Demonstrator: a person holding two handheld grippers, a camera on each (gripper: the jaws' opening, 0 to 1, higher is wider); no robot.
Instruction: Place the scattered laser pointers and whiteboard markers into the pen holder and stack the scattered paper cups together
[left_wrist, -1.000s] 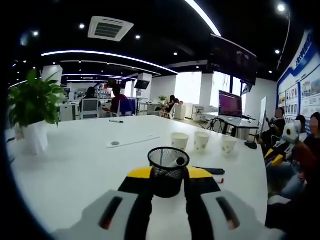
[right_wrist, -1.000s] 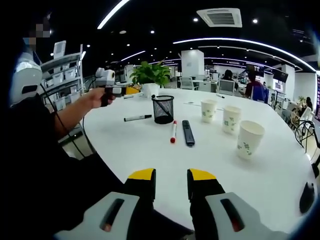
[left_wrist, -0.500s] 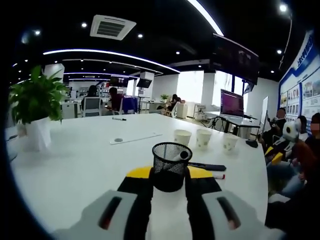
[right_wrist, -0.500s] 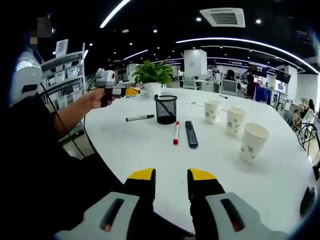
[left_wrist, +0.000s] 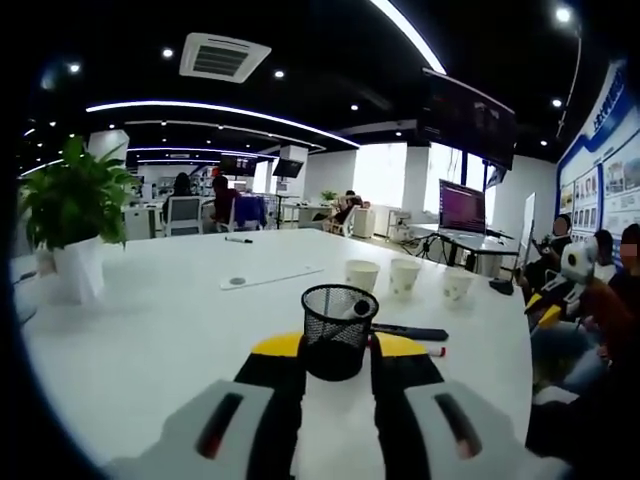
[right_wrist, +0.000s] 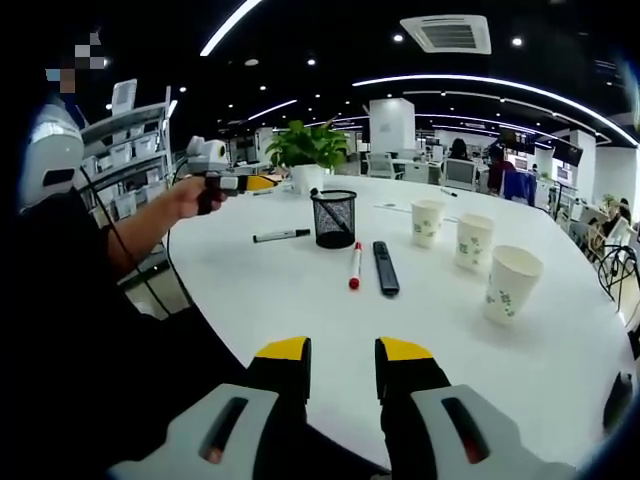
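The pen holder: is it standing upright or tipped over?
Upright. In the right gripper view the black mesh pen holder stands on its base on the white table, its open rim facing up.

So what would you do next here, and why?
Probably reach the right tool forward to the red-capped marker. It lies loose on the white table beside the black laser pointer, just in front of the mesh pen holder, and the tool holds nothing.
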